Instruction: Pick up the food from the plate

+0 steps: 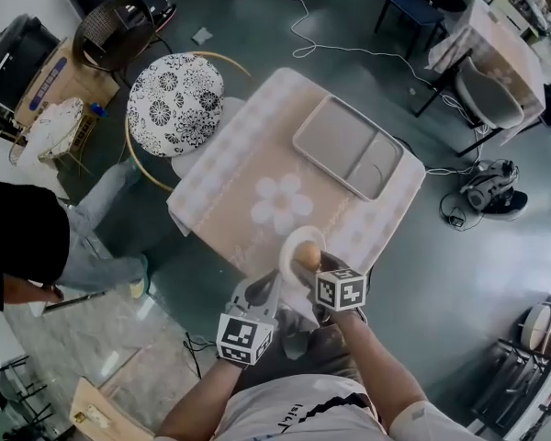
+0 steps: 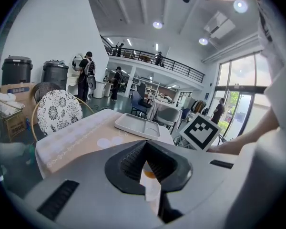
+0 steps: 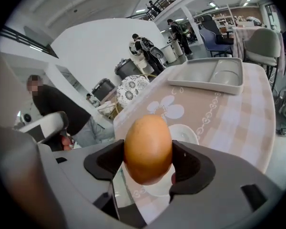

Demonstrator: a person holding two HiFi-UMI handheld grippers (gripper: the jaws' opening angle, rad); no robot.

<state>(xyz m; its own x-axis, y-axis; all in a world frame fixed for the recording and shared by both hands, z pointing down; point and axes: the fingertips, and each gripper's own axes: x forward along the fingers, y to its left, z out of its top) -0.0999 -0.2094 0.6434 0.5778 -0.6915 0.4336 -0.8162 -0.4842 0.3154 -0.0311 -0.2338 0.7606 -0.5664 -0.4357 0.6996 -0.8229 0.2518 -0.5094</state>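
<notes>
1. Fingers (image 3: 193,163) of the right gripper (image 3: 148,162) stand wide and press both sides of one brown egg (image 3: 148,147), held upright.
2. Egg sits directly over one small white plate (image 1: 291,243); whether they touch cannot be told.
3. Left gripper (image 2: 148,168) has its fingers (image 2: 128,159) closed on that plate's near rim.
4. Plate lies at the near edge of one table (image 1: 248,168) under a checked, flower-printed cloth (image 1: 280,205).
5. One grey tray (image 1: 349,147) with two compartments lies at the far end, well apart.
6. One chair (image 1: 174,90) with a patterned cushion stands beside the table.

The egg (image 3: 148,149) hides much of the plate (image 3: 186,133).
</notes>
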